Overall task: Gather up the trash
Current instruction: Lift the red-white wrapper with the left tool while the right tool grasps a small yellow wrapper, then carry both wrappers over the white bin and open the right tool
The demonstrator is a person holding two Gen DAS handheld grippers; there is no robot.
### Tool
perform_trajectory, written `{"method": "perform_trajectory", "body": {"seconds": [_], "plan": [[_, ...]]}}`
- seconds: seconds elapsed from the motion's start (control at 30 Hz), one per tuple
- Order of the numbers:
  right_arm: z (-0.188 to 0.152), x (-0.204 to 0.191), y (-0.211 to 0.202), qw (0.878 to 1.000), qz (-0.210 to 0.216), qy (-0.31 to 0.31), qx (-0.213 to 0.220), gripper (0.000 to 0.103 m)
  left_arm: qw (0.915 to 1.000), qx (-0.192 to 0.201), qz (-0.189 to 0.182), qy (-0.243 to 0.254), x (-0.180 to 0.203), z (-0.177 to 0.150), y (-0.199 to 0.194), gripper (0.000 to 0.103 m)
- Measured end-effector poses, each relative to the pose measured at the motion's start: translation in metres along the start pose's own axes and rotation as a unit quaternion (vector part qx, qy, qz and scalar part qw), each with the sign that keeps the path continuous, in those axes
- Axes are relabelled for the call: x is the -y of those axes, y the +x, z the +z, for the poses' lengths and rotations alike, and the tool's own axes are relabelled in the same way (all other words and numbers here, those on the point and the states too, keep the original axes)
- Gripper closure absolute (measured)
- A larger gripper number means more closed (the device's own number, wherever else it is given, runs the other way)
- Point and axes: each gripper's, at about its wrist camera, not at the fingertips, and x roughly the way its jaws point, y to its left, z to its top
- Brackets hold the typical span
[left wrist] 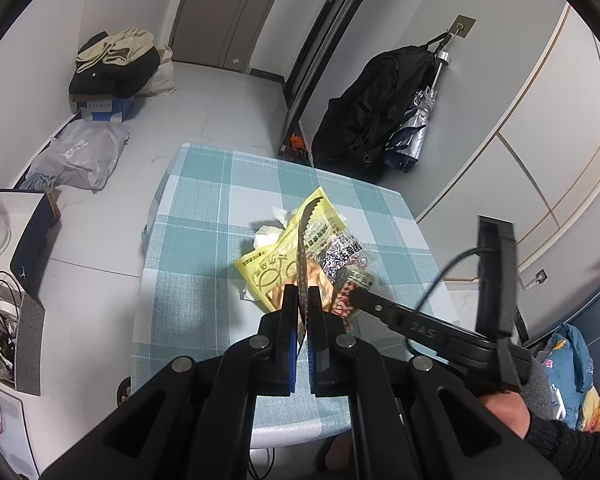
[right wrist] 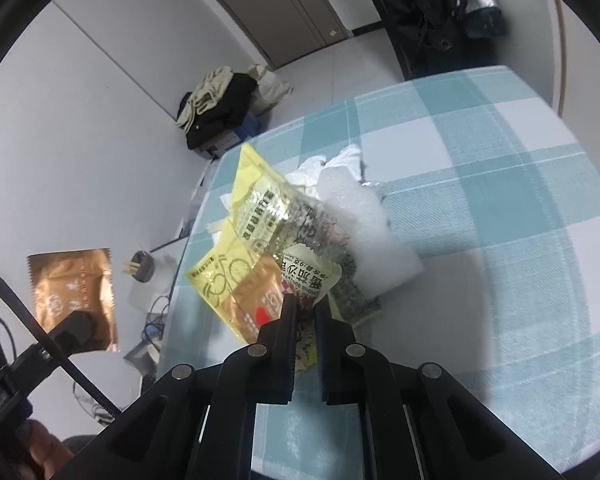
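- The left gripper (left wrist: 301, 294) is nearest in the left wrist view, clamped tight on a thin brown foil wrapper (left wrist: 305, 240) that stands edge-on between its fingers, the serrated top rising above the pile.
- In the right wrist view the same brown foil wrapper (right wrist: 74, 294) shows flat-on at the left, hanging off the edge of the worktop over the floor.
- The right gripper (right wrist: 303, 307) is almost closed, its fingers pinching the edge of a white wrapper with red print (right wrist: 310, 276) at the near side of the trash pile.
- In the left wrist view the right gripper (left wrist: 354, 296) reaches in from the right, its tip at the pile's near right corner.
- The trash pile sits near the middle of the worktop (left wrist: 204, 216), which has a blue and white checked cloth.
- A yellow packet (left wrist: 260, 270) lies under a clear printed bag (right wrist: 276, 216), with crumpled white tissue (left wrist: 270, 228) at the far side.
- A white foam sheet (right wrist: 364, 236) lies just beside the wrappers, touching them.
- On the floor by the far wall is a heap of clothes (left wrist: 116, 62) on a blue box; a black coat (left wrist: 374, 112) and a folded umbrella (left wrist: 414, 128) hang on the wall to the right.
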Motion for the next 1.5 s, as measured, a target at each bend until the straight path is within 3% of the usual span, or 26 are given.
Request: {"method": "perform_trajectory", "body": {"seconds": [0.43, 0.9, 1.27, 1.5], "plan": [[-0.004, 0.018, -0.064, 0.999, 0.026, -0.002, 0.046, 0.095, 0.9997, -0.005, 0.011, 0.02, 0.019, -0.007, 0.002, 0.103], [-0.002, 0.035, -0.182, 0.989, 0.04, -0.055, 0.134, 0.096, 0.9975, 0.001, 0.024, 0.067, 0.075, -0.012, -0.002, 0.103], [-0.007, 0.101, -0.282, 0.976, 0.008, -0.031, 0.214, 0.096, 0.9872, -0.004, -0.04, 0.154, 0.186, -0.005, 0.006, 0.103], [-0.017, 0.172, -0.321, 0.97, -0.045, 0.02, 0.236, 0.096, 0.9737, -0.043, -0.094, 0.203, 0.258, -0.006, 0.042, 0.103]]}}
